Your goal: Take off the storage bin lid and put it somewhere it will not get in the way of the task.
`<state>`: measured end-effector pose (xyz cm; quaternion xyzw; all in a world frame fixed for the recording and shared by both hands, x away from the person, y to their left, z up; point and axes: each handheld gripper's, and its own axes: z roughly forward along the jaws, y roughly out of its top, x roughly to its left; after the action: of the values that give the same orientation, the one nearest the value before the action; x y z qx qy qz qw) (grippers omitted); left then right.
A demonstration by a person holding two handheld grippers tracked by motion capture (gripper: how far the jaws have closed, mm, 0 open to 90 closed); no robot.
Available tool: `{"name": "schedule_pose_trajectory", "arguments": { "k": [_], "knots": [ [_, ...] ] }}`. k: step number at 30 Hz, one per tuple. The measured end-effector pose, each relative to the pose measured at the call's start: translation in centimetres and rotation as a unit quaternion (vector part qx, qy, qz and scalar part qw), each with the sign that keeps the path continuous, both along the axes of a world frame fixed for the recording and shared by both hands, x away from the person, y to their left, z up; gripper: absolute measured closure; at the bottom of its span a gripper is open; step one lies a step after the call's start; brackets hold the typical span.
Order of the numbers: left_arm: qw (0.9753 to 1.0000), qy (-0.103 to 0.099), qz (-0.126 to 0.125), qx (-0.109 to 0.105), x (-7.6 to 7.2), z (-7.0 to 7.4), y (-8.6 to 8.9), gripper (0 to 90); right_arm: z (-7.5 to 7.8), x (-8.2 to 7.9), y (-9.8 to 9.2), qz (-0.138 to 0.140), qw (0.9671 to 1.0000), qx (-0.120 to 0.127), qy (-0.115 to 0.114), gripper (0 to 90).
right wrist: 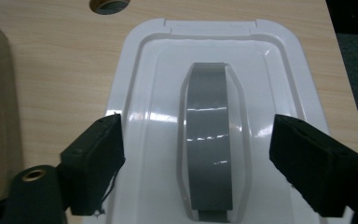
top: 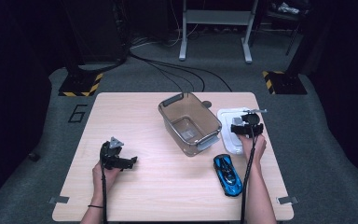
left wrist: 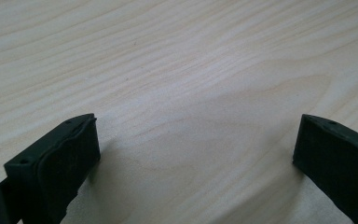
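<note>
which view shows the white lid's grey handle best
The right gripper view: the grey handle runs down the white lid between the open jaws. In the high view the right gripper covers it.

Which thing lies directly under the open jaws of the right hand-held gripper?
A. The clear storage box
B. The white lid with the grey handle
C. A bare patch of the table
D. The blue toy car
B: in the right gripper view, the right hand-held gripper has its jaws spread to either side of the grey handle of the white lid, while the blue toy car lies nearer the person.
</note>
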<state>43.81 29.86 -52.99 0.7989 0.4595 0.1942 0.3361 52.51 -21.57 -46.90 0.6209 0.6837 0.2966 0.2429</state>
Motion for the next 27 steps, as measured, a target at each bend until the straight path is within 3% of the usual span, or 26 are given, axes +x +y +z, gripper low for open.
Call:
{"name": "schedule_pose_trajectory", "arguments": {
  "k": [13, 20, 27],
  "knots": [
    [1.0, 0.0, 0.0, 0.0, 0.0, 0.0, 0.0, 0.3, 0.9, -3.3, 0.1, 0.046, 0.9983, 0.027, 0.021, 0.0],
    [1.0, 0.0, 0.0, 0.0, 0.0, 0.0, 0.0, 0.3, 1.3, -5.1, 0.9, 0.075, 0.9968, 0.022, 0.017, 0.0],
    [1.0, 0.0, 0.0, 0.0, 0.0, 0.0, 0.0, 0.3, 1.2, -6.5, 2.3, 0.099, 0.9944, 0.015, 0.033, 0.0]
  ]
}}
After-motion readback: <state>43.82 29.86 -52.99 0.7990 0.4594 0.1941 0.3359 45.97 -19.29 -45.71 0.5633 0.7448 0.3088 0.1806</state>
